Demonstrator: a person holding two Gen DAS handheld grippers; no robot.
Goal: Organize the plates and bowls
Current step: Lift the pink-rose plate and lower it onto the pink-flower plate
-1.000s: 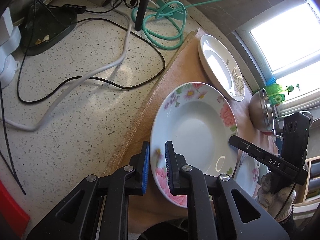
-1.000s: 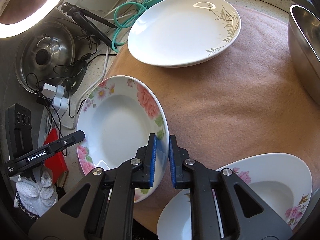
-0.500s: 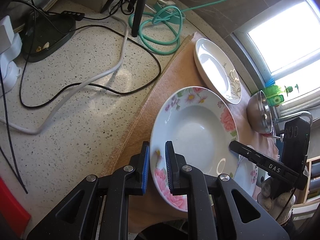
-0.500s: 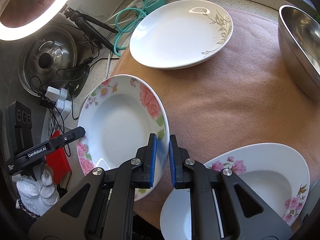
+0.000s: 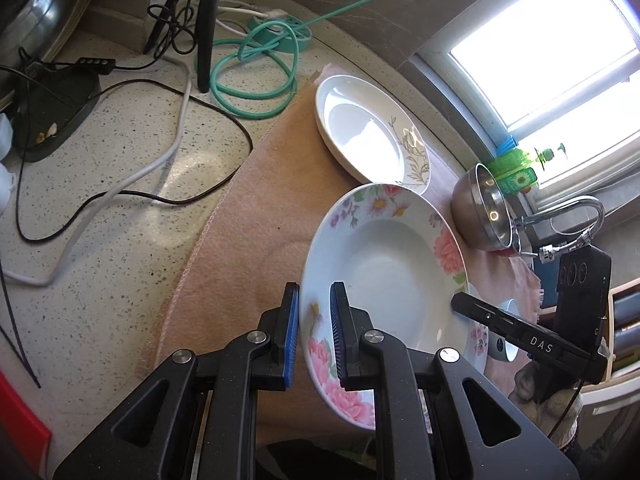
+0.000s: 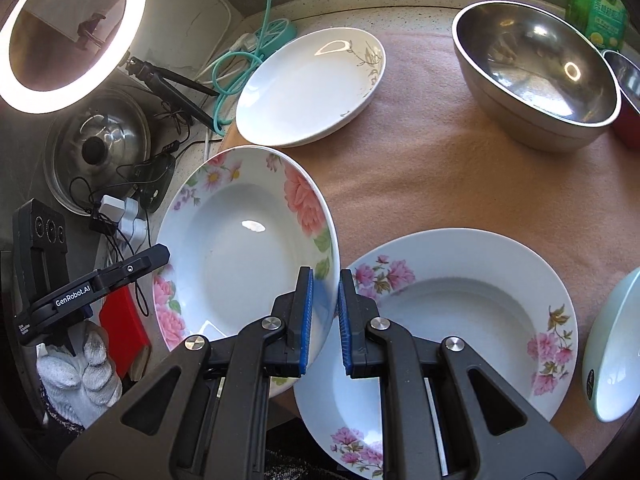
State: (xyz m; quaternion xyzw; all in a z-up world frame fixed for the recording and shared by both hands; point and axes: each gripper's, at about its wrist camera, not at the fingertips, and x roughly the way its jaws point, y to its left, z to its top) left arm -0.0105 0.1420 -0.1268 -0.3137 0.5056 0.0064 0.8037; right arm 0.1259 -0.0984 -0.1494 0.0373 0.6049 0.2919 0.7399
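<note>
A deep floral plate with pink roses [image 5: 396, 264] [image 6: 240, 256] is held in the air between both grippers. My left gripper [image 5: 314, 336] is shut on its near-left rim. My right gripper [image 6: 323, 320] is shut on its opposite rim. A second floral plate [image 6: 472, 320] lies on the pink cloth [image 6: 420, 168] below and to the right. A white plate with a leaf print [image 6: 308, 92] [image 5: 368, 140] lies at the back of the cloth. A large steel bowl [image 6: 536, 80] [image 5: 484, 212] stands at the back right.
A pale green bowl [image 6: 612, 356] sits at the right edge. Cables [image 5: 160, 160], a teal cord [image 5: 256, 76] and a tripod leg [image 5: 206, 28] cover the speckled counter on the left. A ring light [image 6: 68, 32] and a pot lid [image 6: 96, 148] stand at the far left.
Both grippers have lifted the rose plate higher and carried it right, toward the second floral plate. More of the steel bowl and the cloth now shows.
</note>
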